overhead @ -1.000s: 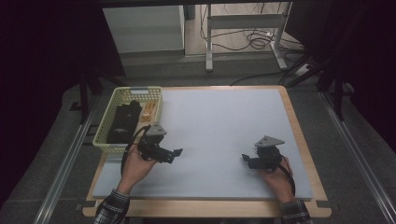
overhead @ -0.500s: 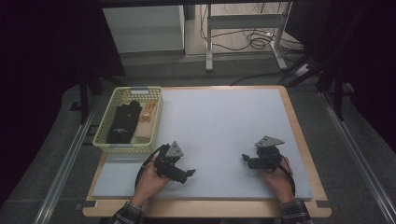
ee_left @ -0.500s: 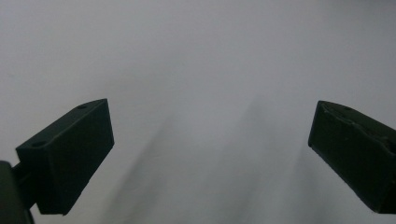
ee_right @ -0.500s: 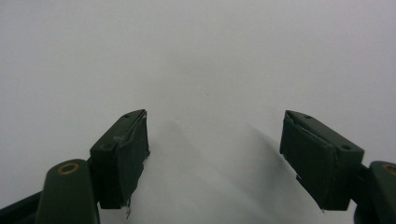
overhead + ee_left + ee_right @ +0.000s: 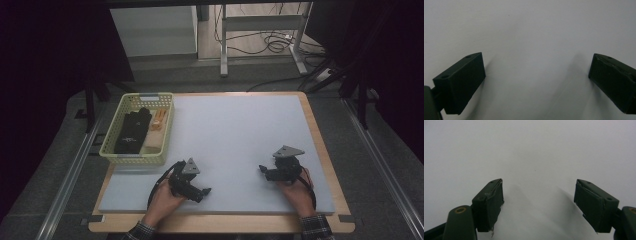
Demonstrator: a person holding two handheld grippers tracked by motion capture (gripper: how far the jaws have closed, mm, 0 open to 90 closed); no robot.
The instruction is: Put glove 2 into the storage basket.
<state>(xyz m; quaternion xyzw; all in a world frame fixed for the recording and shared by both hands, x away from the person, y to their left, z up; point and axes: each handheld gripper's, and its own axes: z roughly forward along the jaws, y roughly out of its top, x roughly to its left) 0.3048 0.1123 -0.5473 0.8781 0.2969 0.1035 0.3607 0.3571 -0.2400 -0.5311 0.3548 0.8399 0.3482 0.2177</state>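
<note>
We are holding both grippers low over the grey mat (image 5: 235, 135) on the desk (image 5: 322, 150), near its front edge. The left gripper (image 5: 202, 192) is sitting at the left with its fingers (image 5: 461, 82) spread wide and nothing between them. The right gripper (image 5: 262, 170) is resting well apart from it, its fingers (image 5: 489, 203) also standing apart and empty. A yellow basket (image 5: 165, 137) is lying at the far left corner, holding a black glove (image 5: 131, 131).
</note>
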